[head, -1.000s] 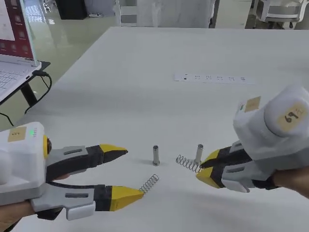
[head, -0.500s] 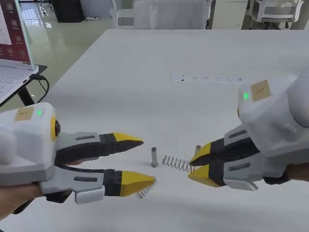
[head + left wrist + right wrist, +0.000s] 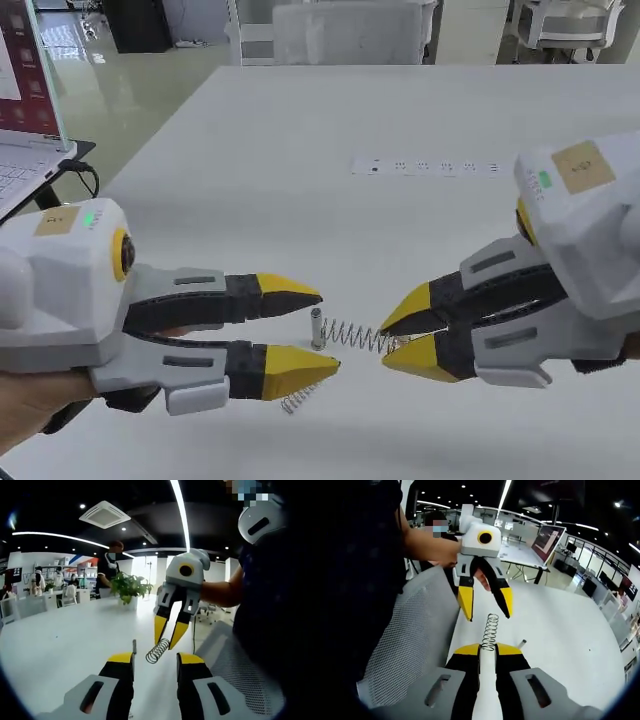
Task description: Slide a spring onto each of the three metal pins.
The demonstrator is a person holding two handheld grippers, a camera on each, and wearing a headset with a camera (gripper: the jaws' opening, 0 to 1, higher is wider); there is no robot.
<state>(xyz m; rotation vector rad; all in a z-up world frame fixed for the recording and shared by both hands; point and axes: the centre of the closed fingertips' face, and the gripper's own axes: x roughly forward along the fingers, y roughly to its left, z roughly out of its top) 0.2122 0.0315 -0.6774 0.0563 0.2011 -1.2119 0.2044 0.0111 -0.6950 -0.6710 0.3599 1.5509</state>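
Wire spring pinched at one end, held level over the table

The right gripper (image 3: 386, 343) is clamping its narrow, yellow-tipped jaws on the end of a thin steel spring (image 3: 352, 337). The open coil is reaching sideways toward a short, upright cylindrical pin (image 3: 316, 326) on the smooth white table (image 3: 300, 180). The left gripper (image 3: 330, 330) is hovering opposite with its jaws spread wide (wedge-shaped tips, matte black behind). A second spring (image 3: 293, 400) is lying flat on the table below it.
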